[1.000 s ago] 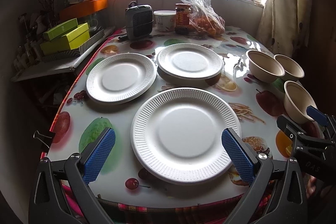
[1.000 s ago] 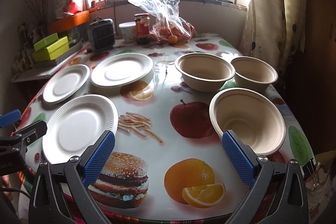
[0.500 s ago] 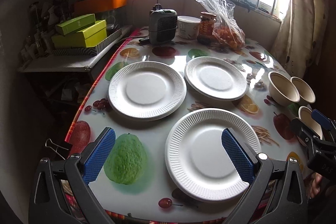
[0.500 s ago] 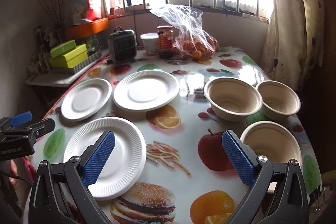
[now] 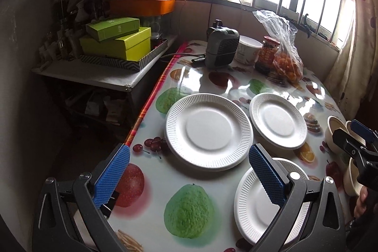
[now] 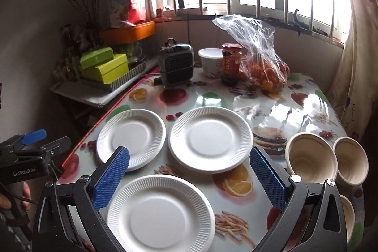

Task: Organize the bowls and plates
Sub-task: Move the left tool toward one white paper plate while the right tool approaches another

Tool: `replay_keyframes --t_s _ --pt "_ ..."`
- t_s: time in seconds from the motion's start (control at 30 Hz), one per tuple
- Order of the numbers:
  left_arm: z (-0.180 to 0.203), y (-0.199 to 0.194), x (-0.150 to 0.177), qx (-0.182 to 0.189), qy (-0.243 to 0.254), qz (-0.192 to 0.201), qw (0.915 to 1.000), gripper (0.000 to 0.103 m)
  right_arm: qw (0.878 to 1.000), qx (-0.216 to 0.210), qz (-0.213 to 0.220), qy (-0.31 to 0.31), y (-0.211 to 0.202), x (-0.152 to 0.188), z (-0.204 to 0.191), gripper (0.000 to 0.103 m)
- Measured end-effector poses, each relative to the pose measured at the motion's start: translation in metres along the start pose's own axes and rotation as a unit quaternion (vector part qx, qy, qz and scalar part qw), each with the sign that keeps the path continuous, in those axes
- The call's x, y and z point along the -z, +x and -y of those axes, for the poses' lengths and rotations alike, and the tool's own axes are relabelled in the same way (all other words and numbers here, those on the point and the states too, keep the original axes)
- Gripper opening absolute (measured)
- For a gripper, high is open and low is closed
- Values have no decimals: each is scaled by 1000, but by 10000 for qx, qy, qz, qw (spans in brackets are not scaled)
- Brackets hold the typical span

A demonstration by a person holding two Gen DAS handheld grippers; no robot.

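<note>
Three white paper plates lay separate on the table, none stacked: a far-left plate (image 6: 131, 138), a far-centre plate (image 6: 210, 139) just beside it, and a near plate (image 6: 160, 214) closest to the edge. Three tan paper bowls stood at the right: a large bowl (image 6: 310, 158) touching a second bowl (image 6: 350, 161), and a third bowl (image 6: 348, 211) nearer, largely hidden behind the gripper frame. No sorting appeared to have been done.

The left gripper (image 5: 187, 177) was held above the table with its jaws spread wide and nothing between them, facing the far-left plate (image 5: 208, 131). The right gripper (image 6: 187, 178) was likewise wide apart and empty, above the near plate.

Risks noted. The plates looked thin and light; a pinch at the rim would likely bend one or skid it across the glossy tablecloth (image 6: 295, 110). The near plate sat close to the table edge, so a push could send it off. The touching bowls could tip or drag together if only one were gripped. The two grippers worked close together, and a collision was possible. The heater (image 6: 176, 65), jar (image 6: 231, 63) and bag of oranges (image 6: 262, 67) stood well apart at the rear.
</note>
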State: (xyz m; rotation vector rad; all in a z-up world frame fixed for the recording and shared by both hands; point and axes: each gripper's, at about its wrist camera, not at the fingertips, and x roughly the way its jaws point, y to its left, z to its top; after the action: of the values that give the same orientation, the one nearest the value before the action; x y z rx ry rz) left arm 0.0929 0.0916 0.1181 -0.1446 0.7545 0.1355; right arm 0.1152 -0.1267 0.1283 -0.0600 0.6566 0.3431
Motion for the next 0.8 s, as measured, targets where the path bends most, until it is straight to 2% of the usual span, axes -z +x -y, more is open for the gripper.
replay_keyframes --t_s 0.1,0.27,0.4,0.47,0.63,0.8 --pt "-13 4 -7 -89 -57 53 9999 101 9995 -291 -49 -151 17 -17 -16 103" --pt "-36 21 -11 -29 -301 -118 9995 97 9954 -792 -433 -315 58 -38 -35 103" --pt "-48 38 -11 8 -424 -346 9985 88 9916 -901 -699 -604 84 -46 -45 99" --pt "-51 45 -11 35 -462 -408 9981 88 9889 -967 -895 -692 97 -49 -49 98" --pt "-57 62 -16 210 -601 -554 9964 83 9825 -1086 -1394 -582 127 -56 -50 83" --pt "-59 69 -19 199 -557 -595 9965 83 9798 -1020 -1585 -674 132 -66 -58 83"
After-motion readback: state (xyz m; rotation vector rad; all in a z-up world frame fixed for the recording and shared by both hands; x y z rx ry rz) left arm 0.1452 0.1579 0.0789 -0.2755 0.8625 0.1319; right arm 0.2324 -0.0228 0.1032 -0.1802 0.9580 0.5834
